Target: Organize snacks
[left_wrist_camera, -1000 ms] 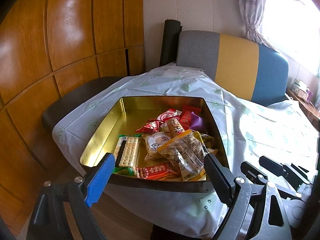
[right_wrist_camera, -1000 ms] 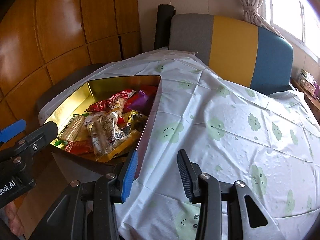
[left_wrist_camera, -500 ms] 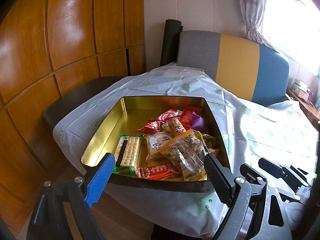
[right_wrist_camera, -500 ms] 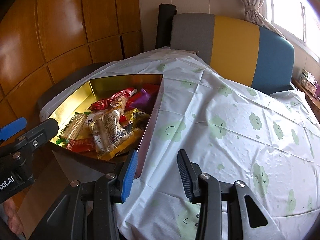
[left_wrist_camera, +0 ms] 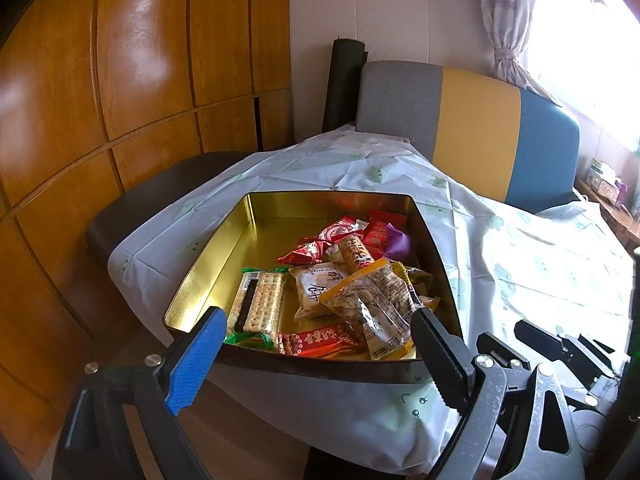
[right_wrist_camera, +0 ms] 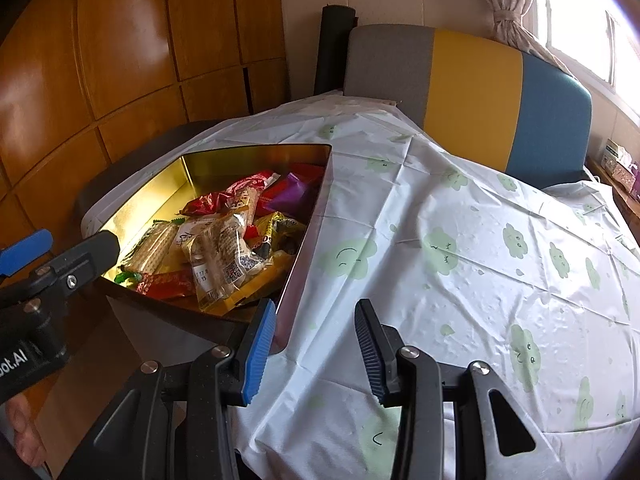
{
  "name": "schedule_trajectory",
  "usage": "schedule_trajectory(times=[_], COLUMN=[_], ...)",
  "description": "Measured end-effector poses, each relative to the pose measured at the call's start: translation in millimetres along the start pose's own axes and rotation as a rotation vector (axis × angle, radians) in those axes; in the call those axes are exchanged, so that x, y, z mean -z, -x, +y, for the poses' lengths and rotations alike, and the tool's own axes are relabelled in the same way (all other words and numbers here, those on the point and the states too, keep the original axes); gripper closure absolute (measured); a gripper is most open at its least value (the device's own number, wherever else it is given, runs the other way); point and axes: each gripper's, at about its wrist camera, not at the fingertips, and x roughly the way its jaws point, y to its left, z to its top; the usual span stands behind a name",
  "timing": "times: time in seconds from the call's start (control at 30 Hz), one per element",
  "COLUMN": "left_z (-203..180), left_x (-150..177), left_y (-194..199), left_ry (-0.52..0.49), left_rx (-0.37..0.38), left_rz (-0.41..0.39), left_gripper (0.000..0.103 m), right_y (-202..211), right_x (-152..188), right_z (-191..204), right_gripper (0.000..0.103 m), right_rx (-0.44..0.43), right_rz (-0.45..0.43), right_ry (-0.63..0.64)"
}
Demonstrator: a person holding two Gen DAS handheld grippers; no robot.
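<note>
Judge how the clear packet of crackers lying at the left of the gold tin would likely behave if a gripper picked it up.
The cracker packet shows a flat stack of square crackers, so it would probably stay fairly stiff but might crack under a hard squeeze. Its glossy wrapper looks slippery, so pads may slide. It likely weighs little. It lies flat on the tin floor, so rolling seems unlikely.

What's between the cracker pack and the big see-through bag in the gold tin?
A pale round cake packet lies between the cracker pack and the see-through bag, whose edge overlaps it. The left wrist view shows this best.
</note>
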Motion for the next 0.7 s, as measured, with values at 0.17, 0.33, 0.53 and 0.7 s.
schedule_trajectory(times=[0.17, 0.33, 0.53, 0.7], left_z=[1.6, 1.0, 3.7, 4.2], left_x=[-0.4, -0.4, -0.8, -1.6], left_y=[-0.3, -0.7, 0.1, 0.2], left_ry=[0.005, 0.005, 0.023, 0.024], left_rx=[-0.007, -0.003, 0.011, 0.03], left_rz=[0.0, 0.003, -0.002, -0.009], left_gripper=[0.01, 0.01, 0.01, 0.012], right_y=[1.2, 0.5, 0.5, 2.1], right_x=[0.6, 0.3, 0.8, -0.9], right_z=[-0.1, -0.1, -0.4, -5.7], right_gripper=[0.061, 0.061, 0.061, 0.061], right_rx=[-0.001, -0.001, 0.0, -0.002], right_rz=[-0.004, -0.003, -0.005, -0.008], right_ry=[-0.003, -0.003, -0.004, -0.013])
